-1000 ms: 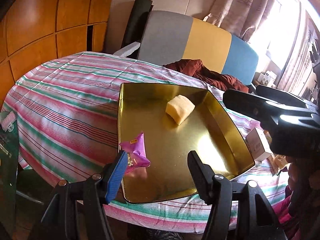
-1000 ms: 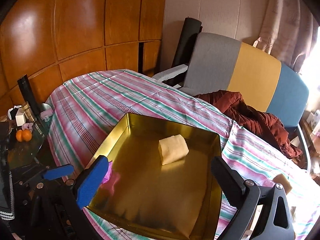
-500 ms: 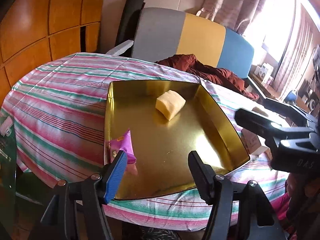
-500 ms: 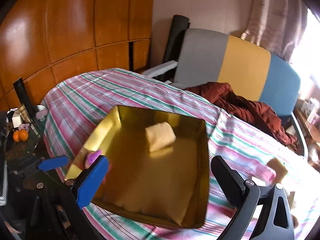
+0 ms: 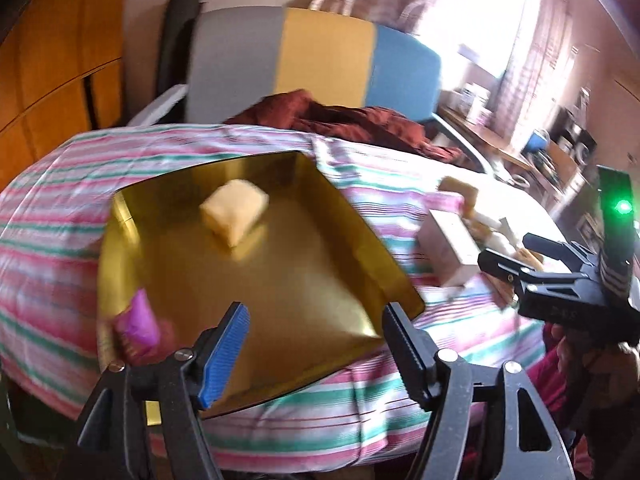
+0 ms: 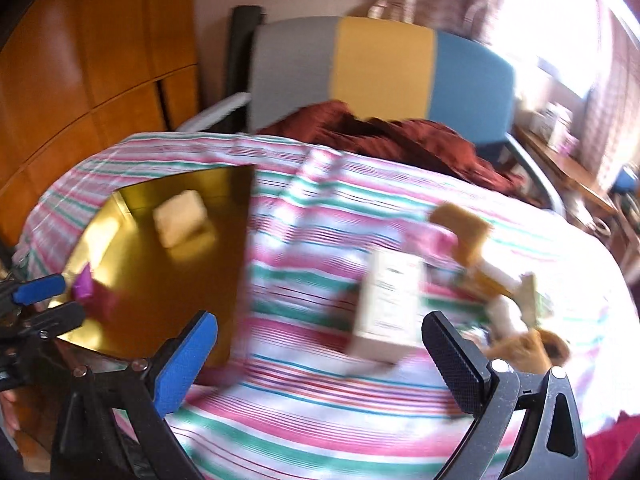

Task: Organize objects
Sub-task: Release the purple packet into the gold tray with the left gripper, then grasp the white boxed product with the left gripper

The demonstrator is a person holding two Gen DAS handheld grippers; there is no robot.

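Note:
A gold metal tray (image 5: 320,280) (image 6: 132,280) sits on the striped tablecloth. In it lie a pale yellow block (image 5: 234,210) (image 6: 180,218) and a purple wrapped packet (image 5: 138,322) (image 6: 82,284). My left gripper (image 5: 316,332) is open and empty over the tray's near edge. My right gripper (image 6: 320,348) is open and empty, over the cloth right of the tray, just in front of a pale box (image 6: 390,300) (image 5: 450,246). Behind the box lies a blurred heap of small packets (image 6: 480,256). The right gripper also shows at the right of the left wrist view (image 5: 516,258).
A dark red garment (image 6: 392,136) lies at the table's far edge against a grey, yellow and blue chair back (image 6: 380,68). Wooden panels (image 6: 92,52) are at the left. A cluttered side shelf (image 5: 532,148) and bright window are at the right.
Both views have swung right. My right gripper has left the tray and moved over the cloth toward the pale box. The left gripper stays open at the tray's near edge.

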